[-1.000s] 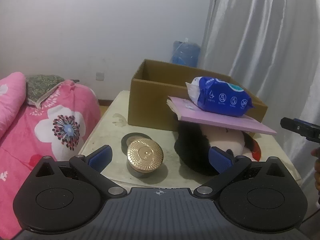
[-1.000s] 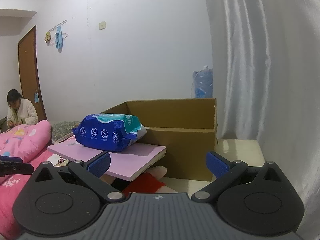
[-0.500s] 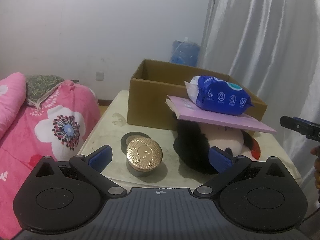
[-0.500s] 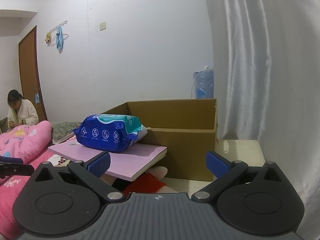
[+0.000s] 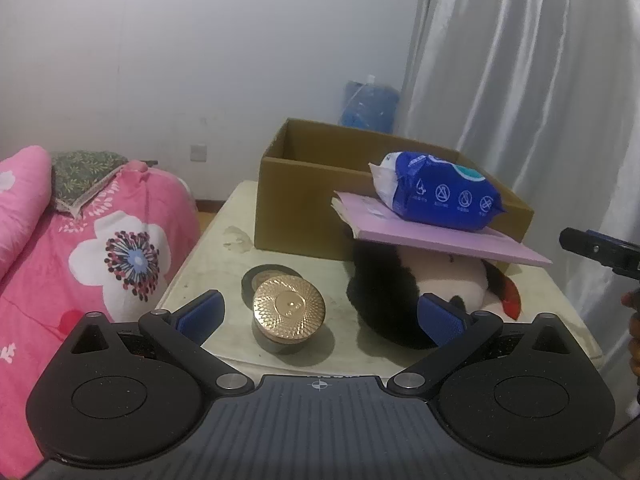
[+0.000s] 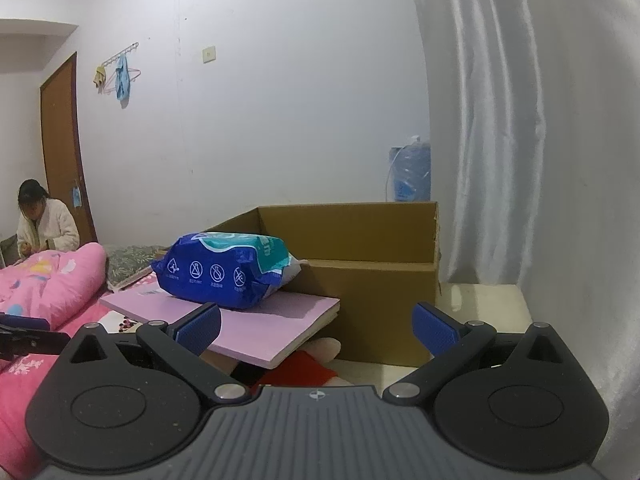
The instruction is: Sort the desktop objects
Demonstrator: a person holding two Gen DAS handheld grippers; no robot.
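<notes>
On the pale table, a round jar with a ribbed gold lid is seen leftmost, framed by the spread, empty left gripper. A corrugated cardboard box stands behind it. To the right, a glossy blue wipes pack is rested on a flat lilac book laid over a furry plush toy, faced by the right gripper, likewise spread and empty.

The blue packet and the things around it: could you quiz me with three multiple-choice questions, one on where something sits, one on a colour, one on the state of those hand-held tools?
1. The blue packet lies on:
A. the pink book
B. the bed
C. the box floor

2. The round jar's lid is:
A. green
B. gold
C. white

3. The left tool and right tool are:
A. both shut on something
B. one open, one shut
C. both open and empty

Answers: 1 A, the packet rests on the book, which sits atop a plush toy. 2 B, the lid gleams gold. 3 C, each pair of blue fingers is spread with nothing between.
</notes>
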